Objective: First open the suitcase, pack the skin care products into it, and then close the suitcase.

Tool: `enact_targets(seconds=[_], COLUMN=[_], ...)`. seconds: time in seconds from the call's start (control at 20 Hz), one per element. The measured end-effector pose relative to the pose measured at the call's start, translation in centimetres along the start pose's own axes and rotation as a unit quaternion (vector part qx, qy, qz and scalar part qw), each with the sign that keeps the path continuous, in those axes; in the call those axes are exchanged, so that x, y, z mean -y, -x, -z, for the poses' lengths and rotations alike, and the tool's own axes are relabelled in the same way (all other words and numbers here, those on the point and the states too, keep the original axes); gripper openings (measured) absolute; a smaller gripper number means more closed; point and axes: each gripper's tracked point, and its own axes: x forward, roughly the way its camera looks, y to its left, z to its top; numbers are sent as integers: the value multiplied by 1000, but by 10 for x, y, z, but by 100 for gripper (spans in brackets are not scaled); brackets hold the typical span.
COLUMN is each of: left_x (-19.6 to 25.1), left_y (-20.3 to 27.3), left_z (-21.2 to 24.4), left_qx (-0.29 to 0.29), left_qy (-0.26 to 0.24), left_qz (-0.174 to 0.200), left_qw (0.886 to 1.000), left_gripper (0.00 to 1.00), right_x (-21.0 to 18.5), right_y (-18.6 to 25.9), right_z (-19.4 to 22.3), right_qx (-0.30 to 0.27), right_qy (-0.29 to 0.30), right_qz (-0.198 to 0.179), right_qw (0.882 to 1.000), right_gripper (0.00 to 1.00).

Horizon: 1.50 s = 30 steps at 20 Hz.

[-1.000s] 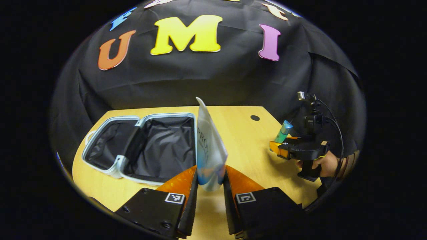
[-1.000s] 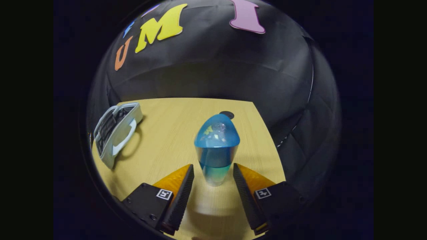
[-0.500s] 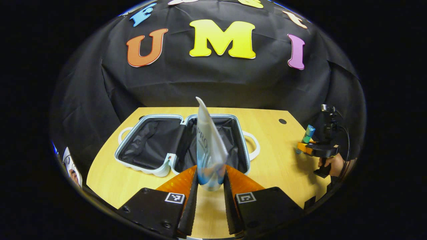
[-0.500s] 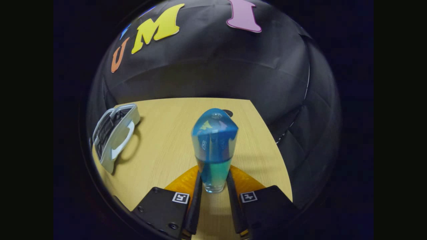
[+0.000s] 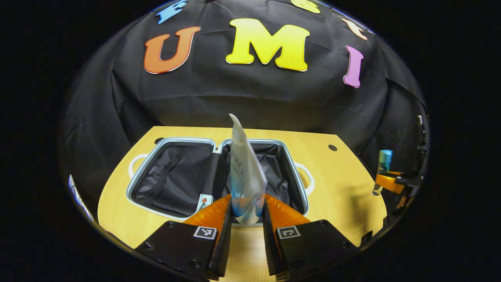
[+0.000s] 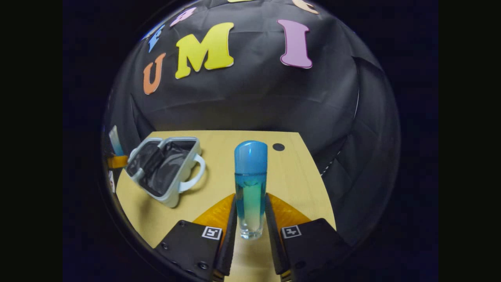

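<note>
The pale blue suitcase (image 5: 301, 184) lies open on the wooden table (image 5: 336, 196), its black lining showing; the right gripper view has the suitcase (image 6: 172, 197) at the left. My left gripper (image 5: 245, 223) is shut on a white-and-blue tube (image 5: 243, 172), held upright just in front of the case's right half. My right gripper (image 6: 250, 231) is shut on a blue-capped bottle (image 6: 250, 184), upright above the table. At the right edge of the left gripper view, the bottle (image 5: 381, 168) and right gripper (image 5: 385, 183) appear. The tube (image 6: 116, 141) stands at the far left of the right gripper view.
The black cloth wall rises close behind the table. A round cable hole (image 5: 332, 147) sits at the table's back right, also seen as a hole (image 6: 278, 147) past the bottle. Bare tabletop (image 6: 219, 164) lies between the suitcase and the bottle.
My left gripper carried the tube leftward until the open case lay straight ahead. My right gripper shut on the bottle, lifted it and stood it upright, turning toward the suitcase.
</note>
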Motion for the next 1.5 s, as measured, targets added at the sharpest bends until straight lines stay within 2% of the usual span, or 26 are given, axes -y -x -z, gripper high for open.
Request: enact_targets(seconds=[0.2,0.45,0.8,1.05,1.3,1.45,1.5], left_x=[-2,-1,-11,-29,-28,-25,-20], left_y=[-43,-86,-128,-138,-140,-138,-136], left_z=[7,17,63,83,83,84,84], left_qx=[-28,-56,-146,-184,-183,-187,-187], left_qy=[-13,-43,-47,-30,-27,-25,-18], left_qz=[29,44,19,-15,-28,-24,-15], left_qw=[999,997,988,982,982,982,982], left_gripper=[42,42,42,41,43,45,50], right_x=[-30,-60,-85,-94,-112,-133,-142], right_y=[41,75,100,93,72,52,45], right_z=[-10,-8,2,15,3,-9,-16], right_qx=[15,9,10,-9,-11,-14,-13], right_qy=[-7,-14,11,19,35,45,46], right_qz=[11,26,32,15,-15,-45,-54], right_qw=[1000,1000,999,1000,999,998,997], right_gripper=[39,38,38,39,39,39,39])
